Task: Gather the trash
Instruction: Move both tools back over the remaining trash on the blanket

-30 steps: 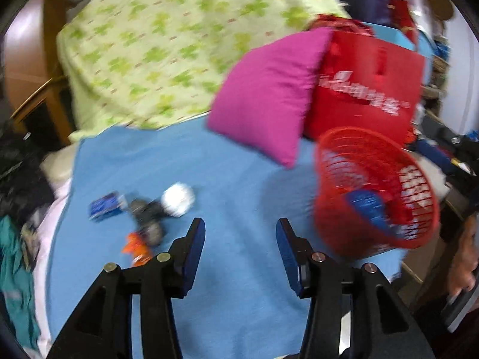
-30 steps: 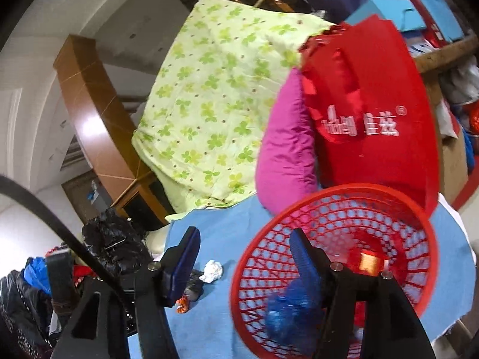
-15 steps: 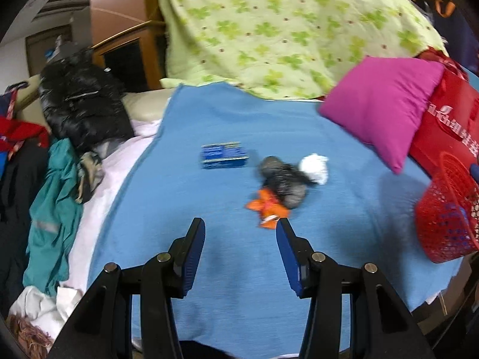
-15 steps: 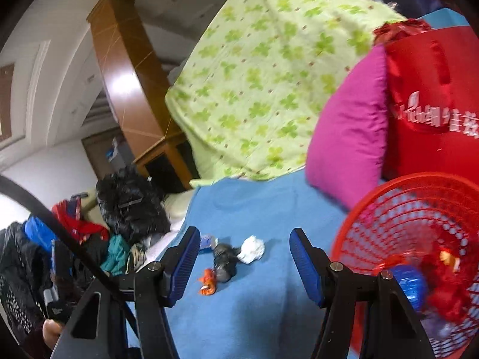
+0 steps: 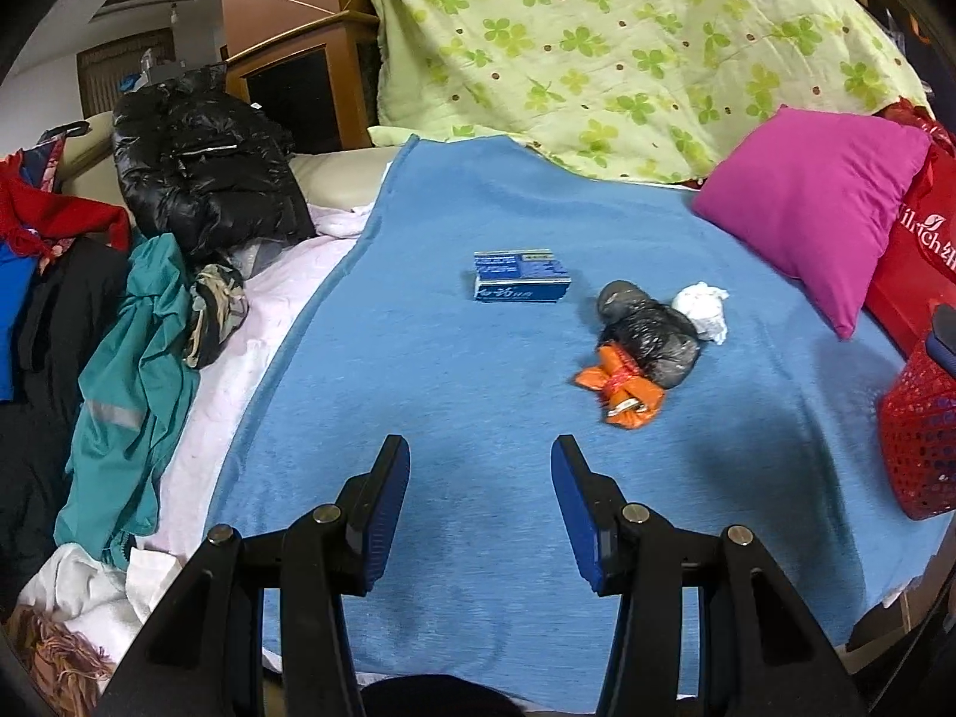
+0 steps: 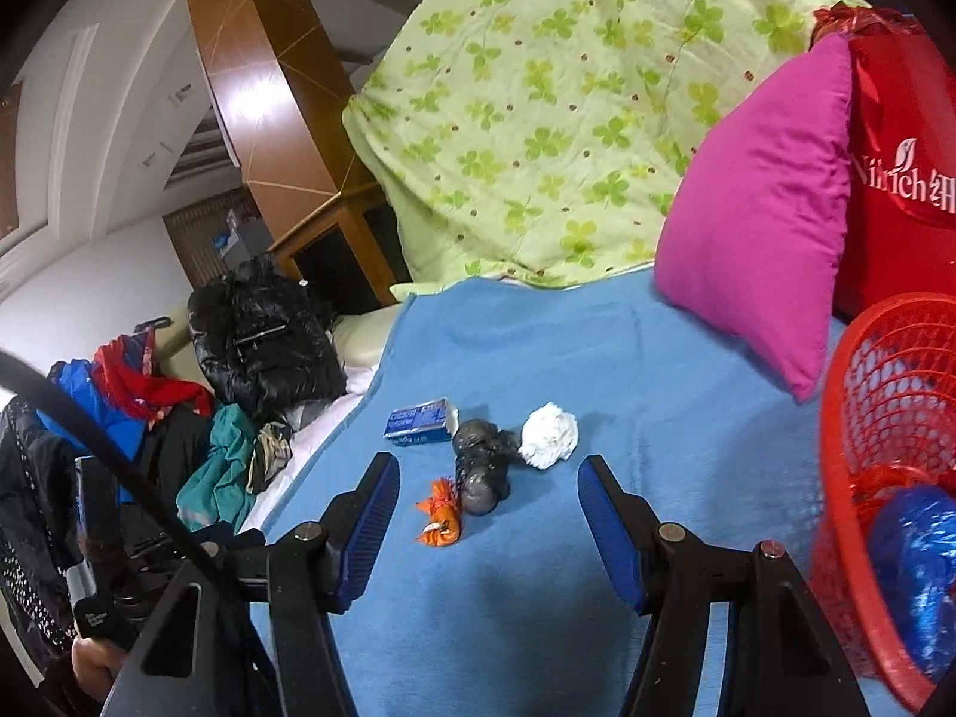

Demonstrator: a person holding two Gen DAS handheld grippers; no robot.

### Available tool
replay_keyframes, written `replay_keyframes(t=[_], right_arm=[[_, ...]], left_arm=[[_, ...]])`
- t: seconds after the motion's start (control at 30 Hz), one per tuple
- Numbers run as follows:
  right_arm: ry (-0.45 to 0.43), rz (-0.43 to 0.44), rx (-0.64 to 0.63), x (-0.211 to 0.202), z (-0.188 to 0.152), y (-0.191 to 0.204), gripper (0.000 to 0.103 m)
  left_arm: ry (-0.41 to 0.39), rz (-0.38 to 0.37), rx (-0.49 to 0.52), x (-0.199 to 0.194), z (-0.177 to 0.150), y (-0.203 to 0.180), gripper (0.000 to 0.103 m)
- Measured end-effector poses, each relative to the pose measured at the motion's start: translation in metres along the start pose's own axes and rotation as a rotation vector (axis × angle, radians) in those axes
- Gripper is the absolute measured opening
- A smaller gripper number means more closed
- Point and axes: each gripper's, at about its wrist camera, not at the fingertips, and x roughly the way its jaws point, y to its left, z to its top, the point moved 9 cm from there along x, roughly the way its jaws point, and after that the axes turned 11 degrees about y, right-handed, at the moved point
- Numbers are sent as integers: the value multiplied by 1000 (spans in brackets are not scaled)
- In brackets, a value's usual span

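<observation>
Both wrist views look down across the blue blanket (image 5: 478,358), sharing, seemingly, its middle.

A blue blanket (image 5: 454,358) is strewn with a blue box (image 5: 518,275), black bag (image 5: 651,334), orange wrapper (image 5: 621,385), white paper wad (image 5: 702,308), pink cushion (image 5: 812,203) and red basket (image 6: 878,418).

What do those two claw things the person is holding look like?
Both look alike. The left gripper and the right gripper each have two black plastic arms that end in flat blue ribbed pads, with round silver bolts at the joints. A black cable curves across the right wrist view. No sleeves show.
</observation>
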Motion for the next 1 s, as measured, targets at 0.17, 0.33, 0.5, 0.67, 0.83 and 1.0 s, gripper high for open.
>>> replay_keyframes(t=[0.17,0.33,0.5,0.67,0.83,1.0], right_arm=[[37,-7,-5,15,-4,7,66],[56,-10,-15,24,-6,11,66],[69,-12,-13,30,-10,13,66],[79,-10,-14,36,-11,15,66],[87,-10,-9,40,-13,14,66],[90,-9,-10,41,-13,14,66]], left_arm=[[3,24,-11,4,-3,8,50],[-2,40,-20,6,-3,13,52],[-7,48,-17,6,-3,14,53],[-12,53,-11,7,-3,14,53],[-8,59,-4,10,-4,11,54],[-3,62,3,14,-4,8,54]])
